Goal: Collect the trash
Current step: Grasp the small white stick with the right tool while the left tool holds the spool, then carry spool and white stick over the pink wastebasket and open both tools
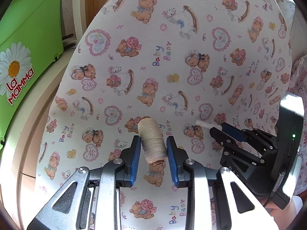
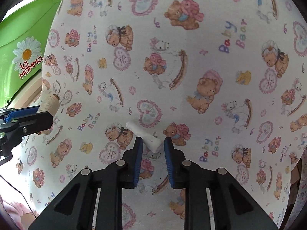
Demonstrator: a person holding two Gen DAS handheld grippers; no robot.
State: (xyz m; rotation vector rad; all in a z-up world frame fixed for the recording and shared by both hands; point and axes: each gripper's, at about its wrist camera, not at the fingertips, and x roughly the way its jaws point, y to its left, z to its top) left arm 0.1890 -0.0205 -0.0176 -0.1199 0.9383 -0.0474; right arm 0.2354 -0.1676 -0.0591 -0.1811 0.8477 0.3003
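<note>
A spool of beige thread stands between the blue pads of my left gripper, which is shut on it just above the teddy-bear patterned board. It also shows in the right wrist view. A small white plastic tube lies on the board, its near end between the fingertips of my right gripper. The jaws stand slightly apart around it and do not clearly clamp it. The tube's far end shows in the left wrist view, ahead of the right gripper.
A green plastic bin with a daisy and "La Mamma" label stands off the board's left edge; it also shows in the right wrist view. A patterned cloth lies at the right edge.
</note>
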